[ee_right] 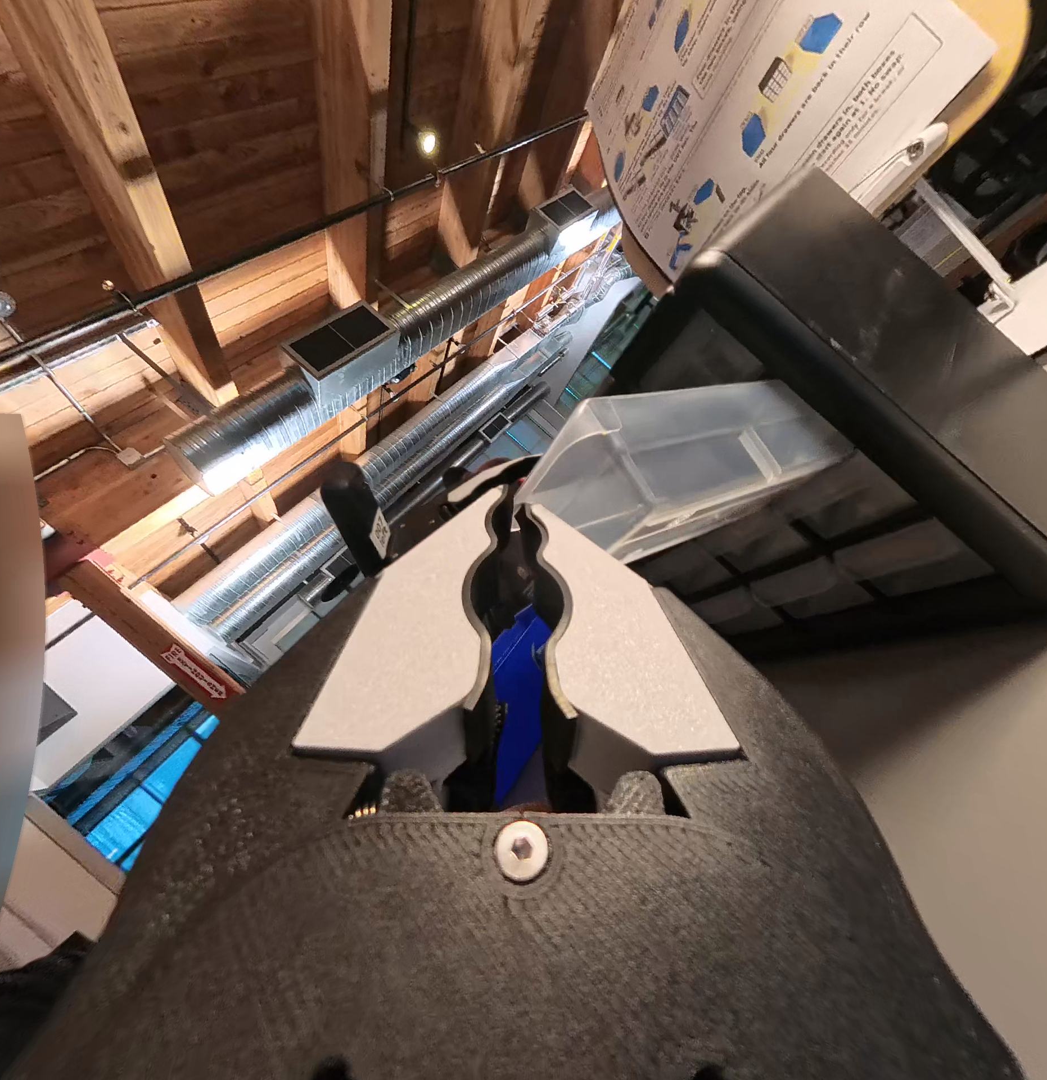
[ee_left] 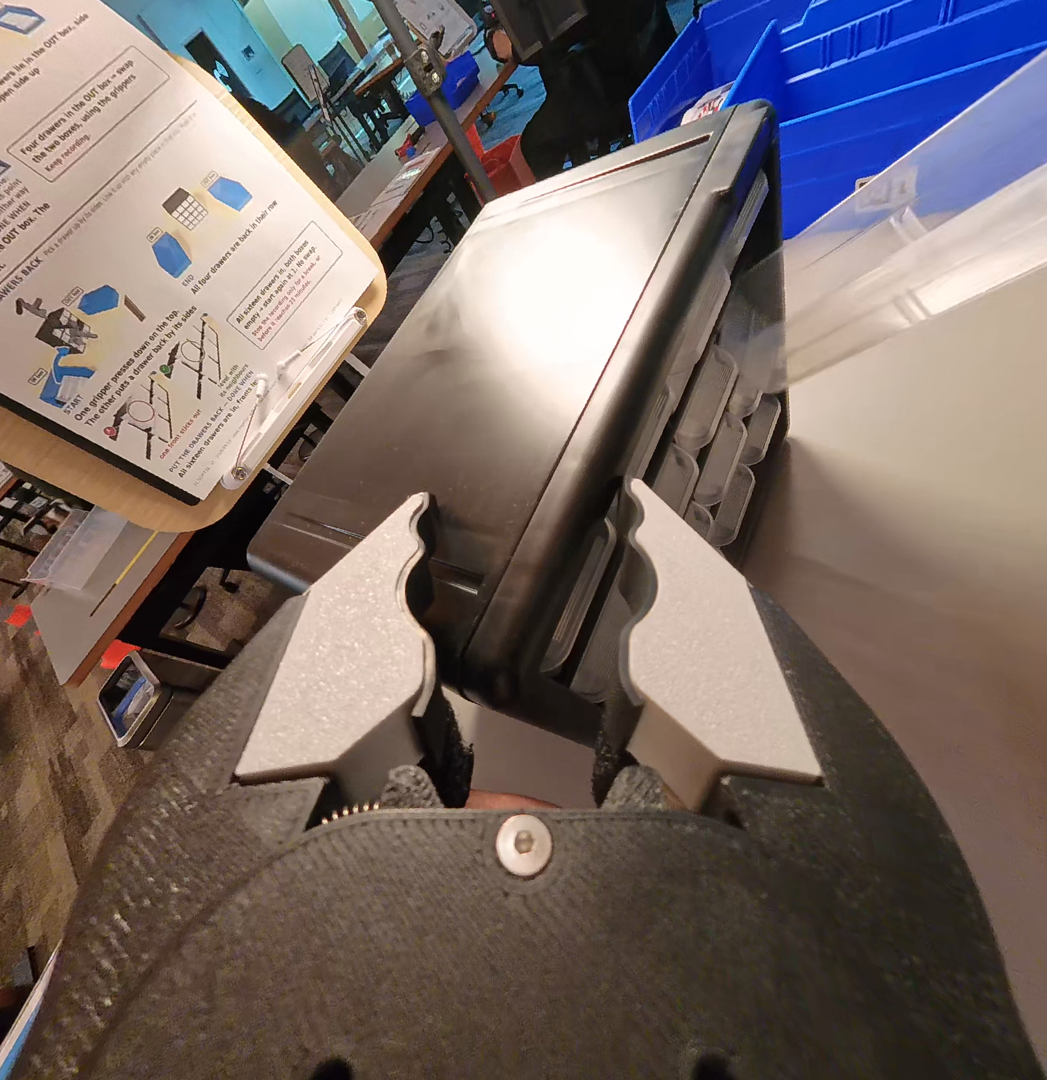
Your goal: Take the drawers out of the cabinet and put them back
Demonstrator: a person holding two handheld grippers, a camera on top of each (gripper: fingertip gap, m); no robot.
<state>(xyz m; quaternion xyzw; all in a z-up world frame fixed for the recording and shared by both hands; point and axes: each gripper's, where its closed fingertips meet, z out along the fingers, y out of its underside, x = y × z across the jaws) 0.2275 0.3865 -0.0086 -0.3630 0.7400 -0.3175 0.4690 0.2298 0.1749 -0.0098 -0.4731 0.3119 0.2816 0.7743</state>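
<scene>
Plainly, the right gripper (ee_right: 512, 514), pinching the front lip of a clear drawer (ee_right: 702, 461) half out of the black cabinet (ee_right: 895, 350), has the drawer's long axis running ahead and rightward, while the spread left gripper (ee_left: 527, 514) straddles the cabinet's top front edge.

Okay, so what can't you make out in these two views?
- Left wrist view: clear drawer is motion-blurred, and its far end is cut off by the right edge.
- Left wrist view: cabinet drawer fronts are seen edge-on, too blurred to count.
- Right wrist view: the nearest cabinet drawers are hidden behind the right tongs.
</scene>
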